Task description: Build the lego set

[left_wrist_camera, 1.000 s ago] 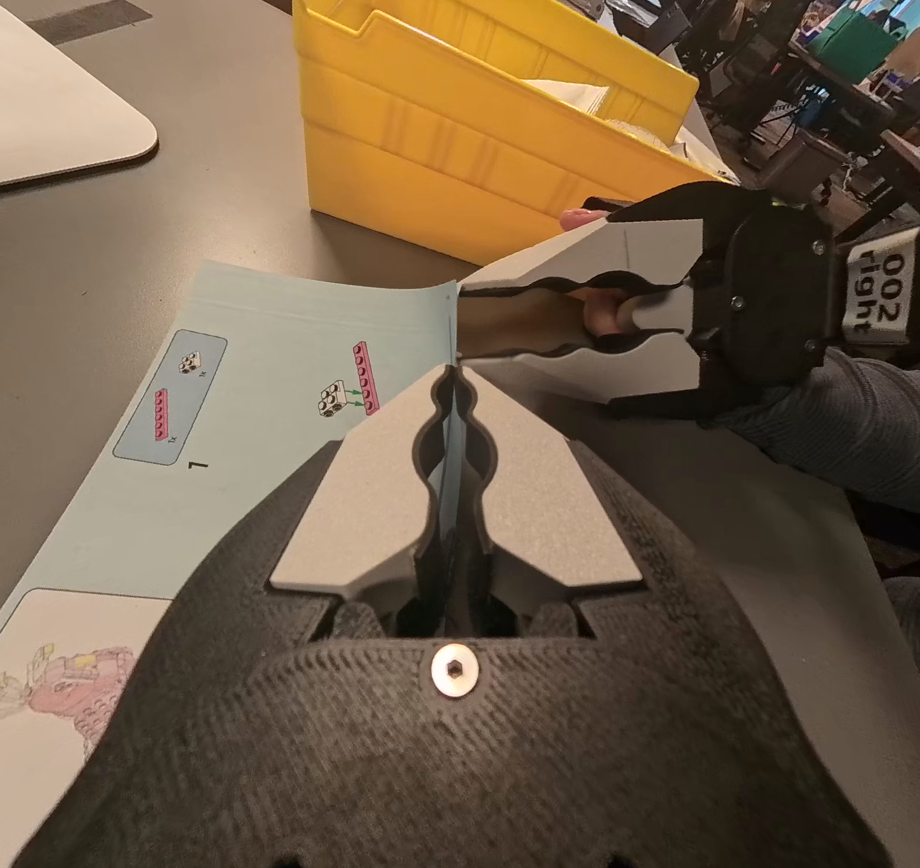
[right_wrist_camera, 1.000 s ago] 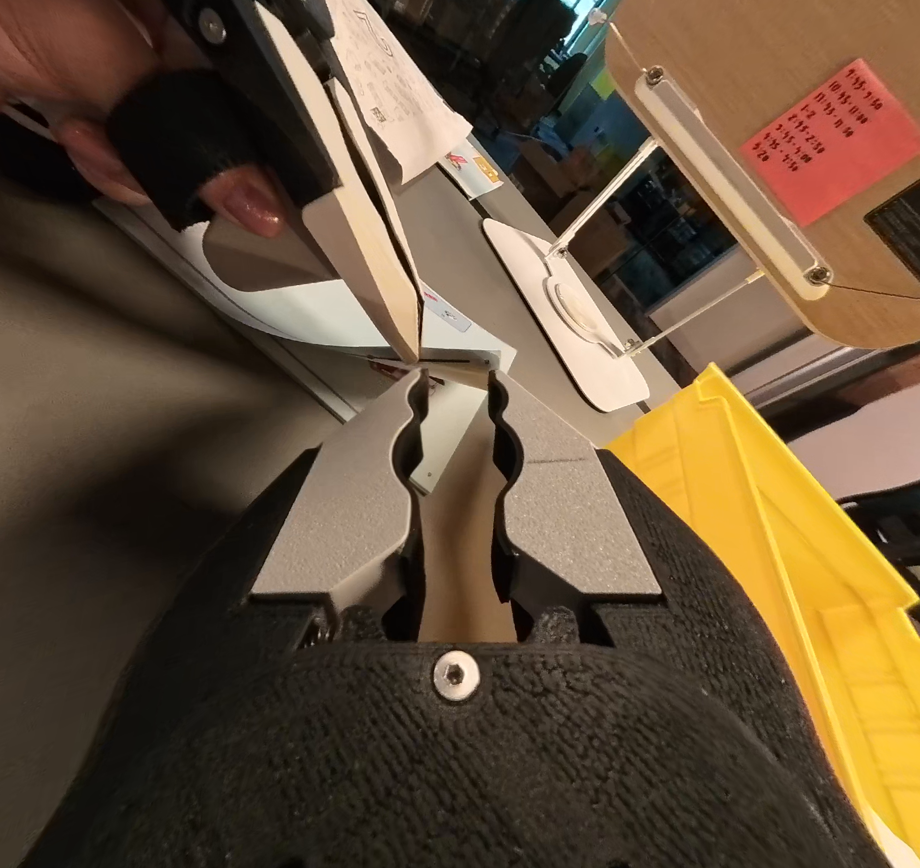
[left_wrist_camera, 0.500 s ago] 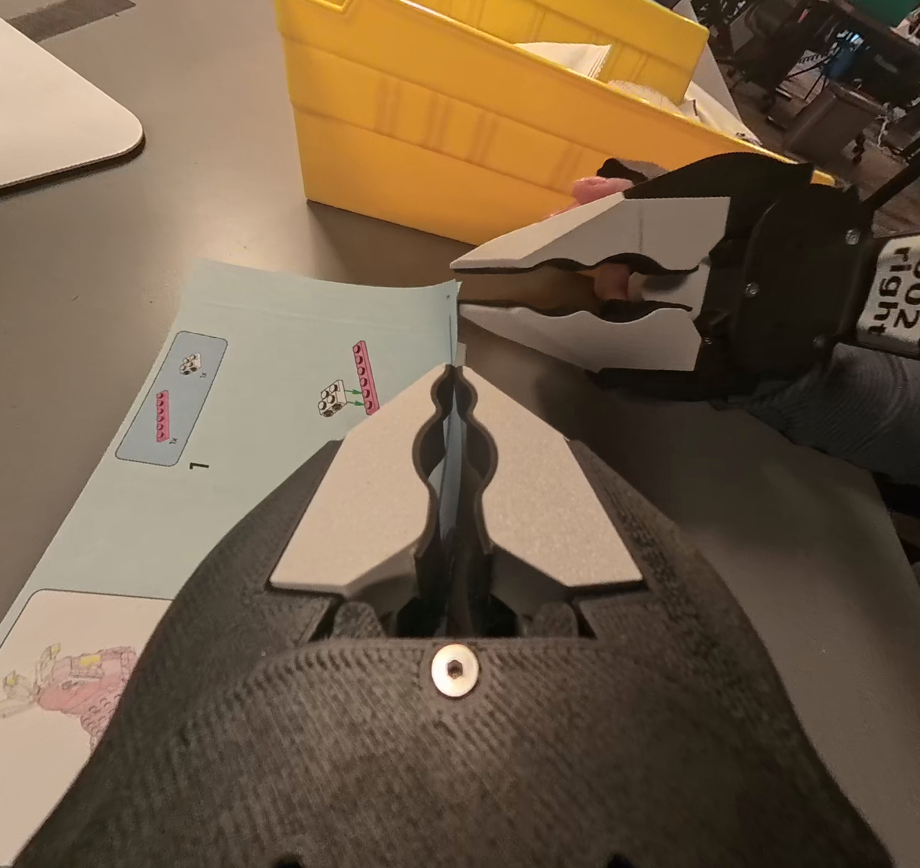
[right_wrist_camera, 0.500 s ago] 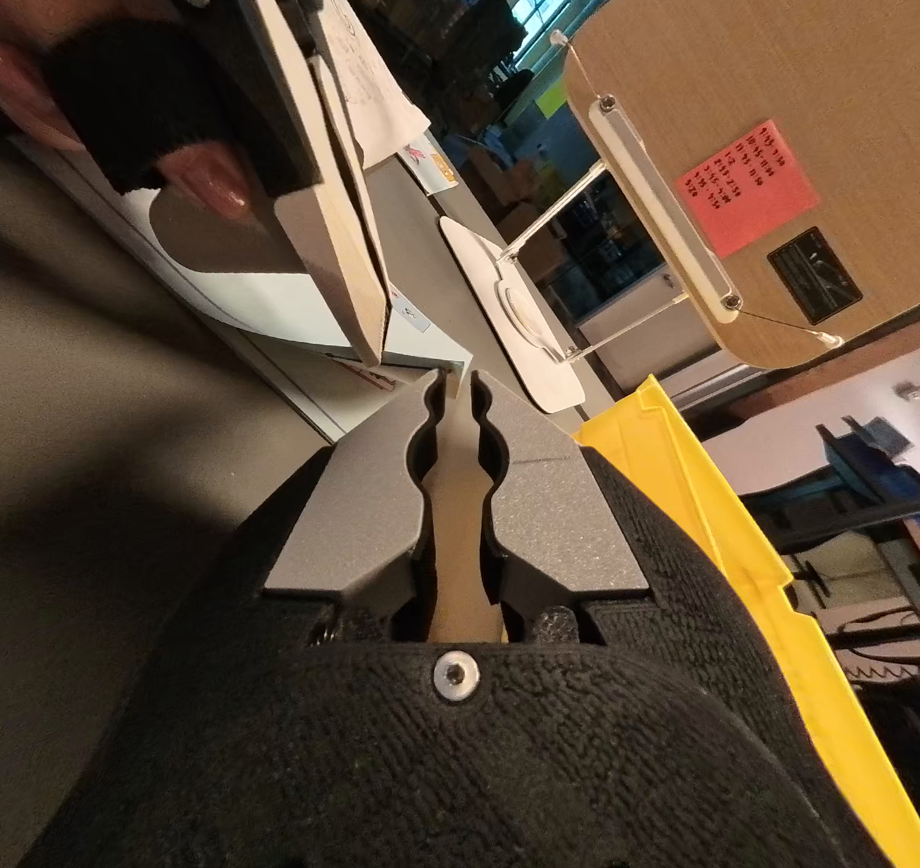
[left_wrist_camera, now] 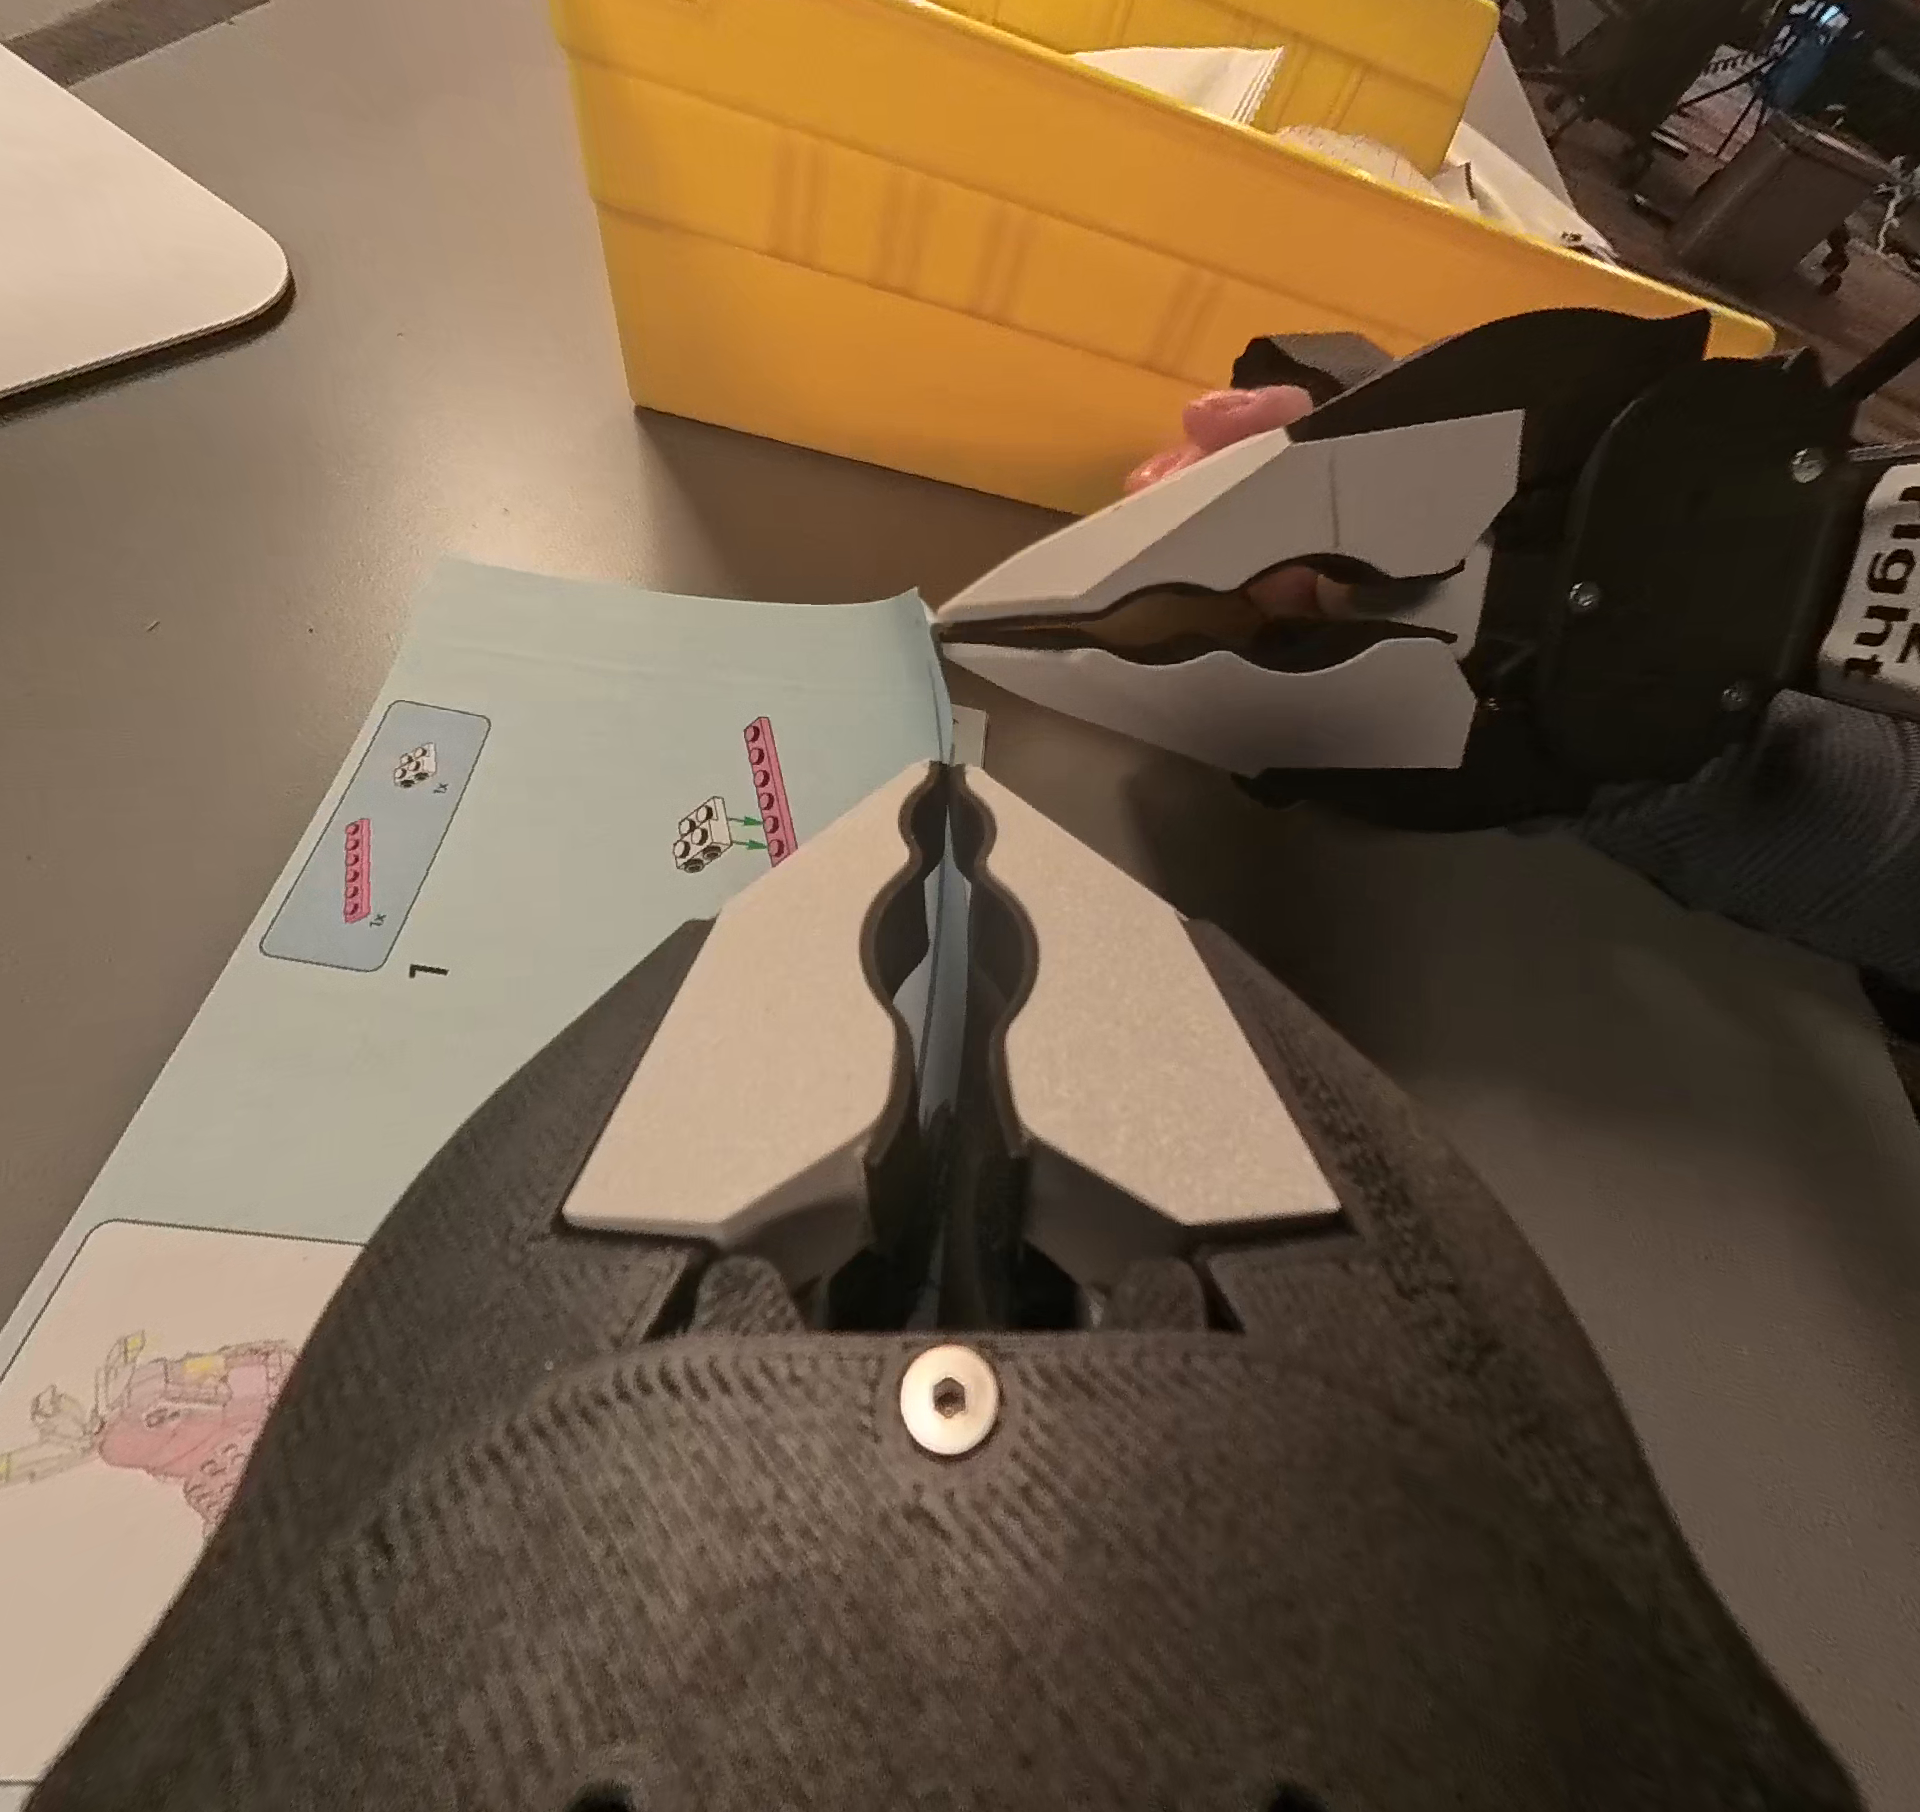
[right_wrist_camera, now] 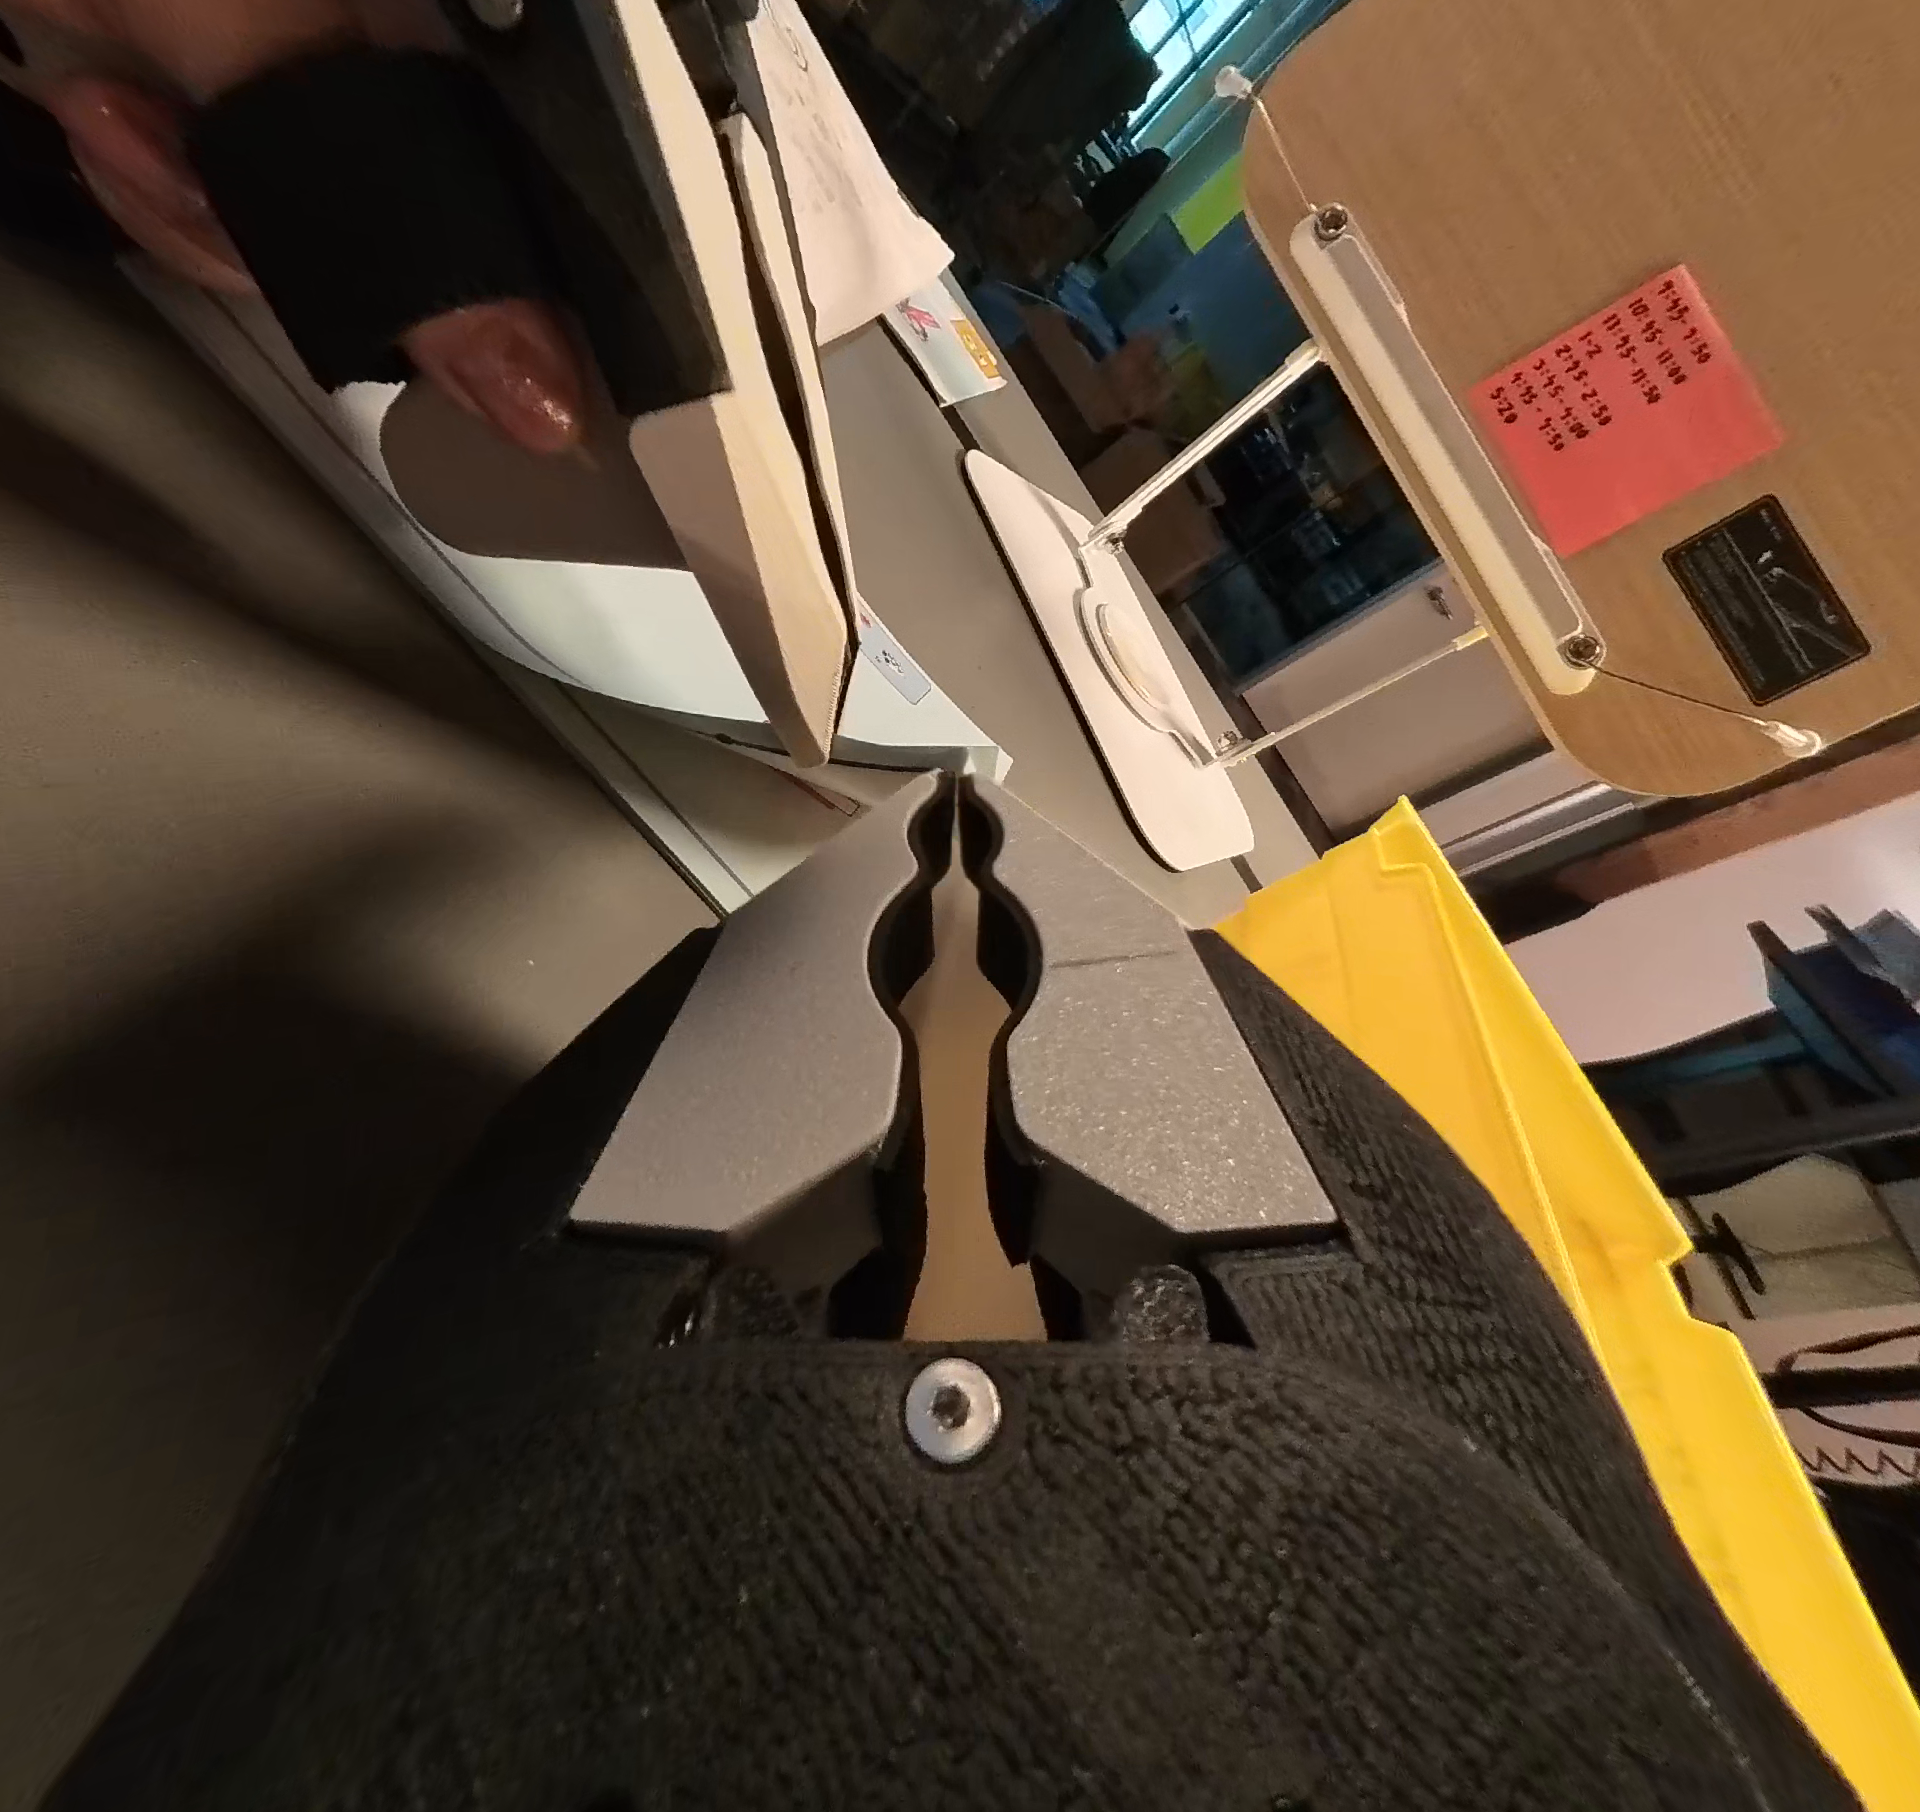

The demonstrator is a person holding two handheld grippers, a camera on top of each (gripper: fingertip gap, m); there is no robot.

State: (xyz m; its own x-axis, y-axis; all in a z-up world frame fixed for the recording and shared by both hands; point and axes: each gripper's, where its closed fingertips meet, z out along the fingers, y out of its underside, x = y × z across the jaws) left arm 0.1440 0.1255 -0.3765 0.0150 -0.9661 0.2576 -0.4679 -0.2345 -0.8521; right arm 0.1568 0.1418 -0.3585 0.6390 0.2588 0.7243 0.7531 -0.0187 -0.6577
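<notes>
An instruction booklet (left_wrist_camera: 582,786) lies open on the grey table, showing a light blue page with brick drawings. My left gripper (left_wrist_camera: 945,775) is shut on the right edge of that page, which runs up between its fingers. My right gripper (left_wrist_camera: 940,624) comes in from the right, shut, with its tips pinched on the page's far corner. In the right wrist view my right gripper (right_wrist_camera: 954,786) is closed at the booklet's corner (right_wrist_camera: 987,754), and the left gripper (right_wrist_camera: 821,744) stands just above, gripping the page (right_wrist_camera: 644,619). No loose bricks show.
A yellow bin (left_wrist_camera: 935,235) with white bags inside stands just behind the booklet; it also shows in the right wrist view (right_wrist_camera: 1507,1087). A white flat base (left_wrist_camera: 94,256) lies at the far left. A wooden board with a pink note (right_wrist_camera: 1610,308) hangs above it. My left and right fingertips are right by each other.
My right gripper has closed from open to shut, its tips moving onto the page's far corner. My left gripper has stayed shut on the page's edge.
</notes>
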